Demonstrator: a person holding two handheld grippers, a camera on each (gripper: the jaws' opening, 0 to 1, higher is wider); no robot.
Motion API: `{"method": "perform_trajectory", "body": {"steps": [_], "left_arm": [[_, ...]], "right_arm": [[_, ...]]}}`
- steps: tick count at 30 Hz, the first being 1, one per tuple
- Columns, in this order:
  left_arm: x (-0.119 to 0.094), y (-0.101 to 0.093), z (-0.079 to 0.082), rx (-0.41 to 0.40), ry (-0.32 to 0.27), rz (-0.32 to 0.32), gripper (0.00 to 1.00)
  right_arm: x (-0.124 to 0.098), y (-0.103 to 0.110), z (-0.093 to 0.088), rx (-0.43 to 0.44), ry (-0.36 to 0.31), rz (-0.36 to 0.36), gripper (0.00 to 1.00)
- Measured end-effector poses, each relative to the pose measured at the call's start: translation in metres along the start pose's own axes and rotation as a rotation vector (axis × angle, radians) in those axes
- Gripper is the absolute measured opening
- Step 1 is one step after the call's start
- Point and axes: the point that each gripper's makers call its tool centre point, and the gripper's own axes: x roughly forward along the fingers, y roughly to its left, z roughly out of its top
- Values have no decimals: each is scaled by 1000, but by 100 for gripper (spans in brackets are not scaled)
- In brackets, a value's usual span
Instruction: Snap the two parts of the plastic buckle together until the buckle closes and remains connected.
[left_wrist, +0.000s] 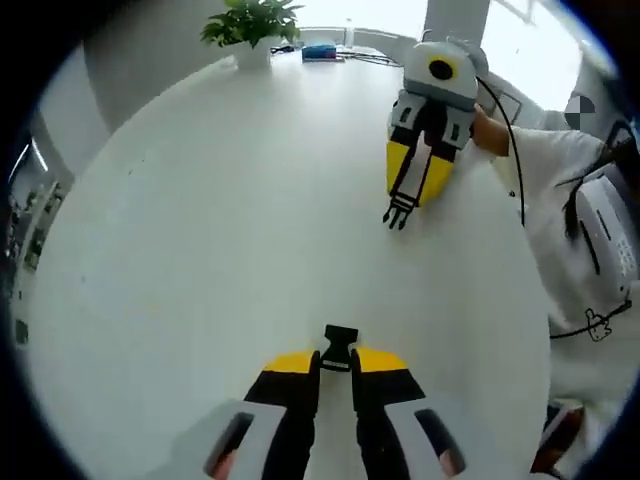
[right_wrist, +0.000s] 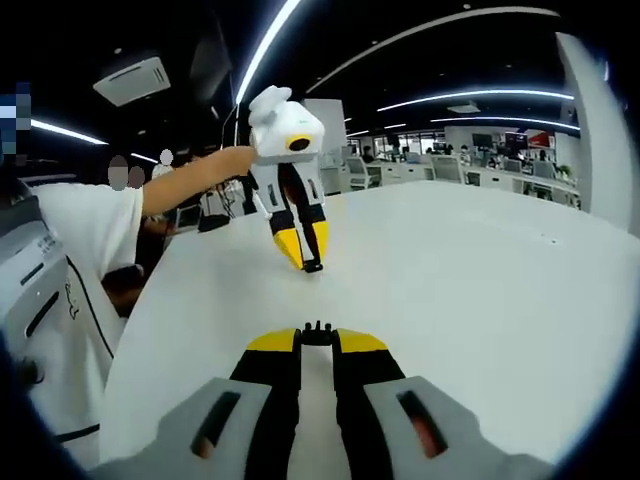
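Buckle socket (left_wrist: 340, 348): black, pinched at the tips of the left gripper (left_wrist: 336, 362), jaws closed on it, held above the white table (left_wrist: 200, 260). Pronged buckle part (left_wrist: 398, 212): black, clamped by the right gripper (left_wrist: 405, 205), prongs sticking out past the jaw tips; it is small and dark in the right gripper view (right_wrist: 317, 332), likely the same piece. The two parts are well apart. Potted plant (left_wrist: 252, 28): at the table's far edge. Person's white sleeve (left_wrist: 560, 200): beside the table.
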Motion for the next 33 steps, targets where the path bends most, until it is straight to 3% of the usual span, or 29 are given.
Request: {"method": "perform_trajectory", "body": {"steps": [6, 10, 18, 33], "left_arm": [[3, -16, -3, -12, 45, 19, 11], [8, -21, -2, -35, 72, 30, 11], [11, -29, 8, -113, 56, 16, 11], [25, -51, 19, -96, 66, -21, 11]], "right_arm": [[5, -2, 6, -34, 3, 43, 12], [9, -2, 13, -34, -28, 111, 12], [15, 3, 13, -59, -44, 215, 12], [21, 6, 3, -134, -5, 259, 12]]}}
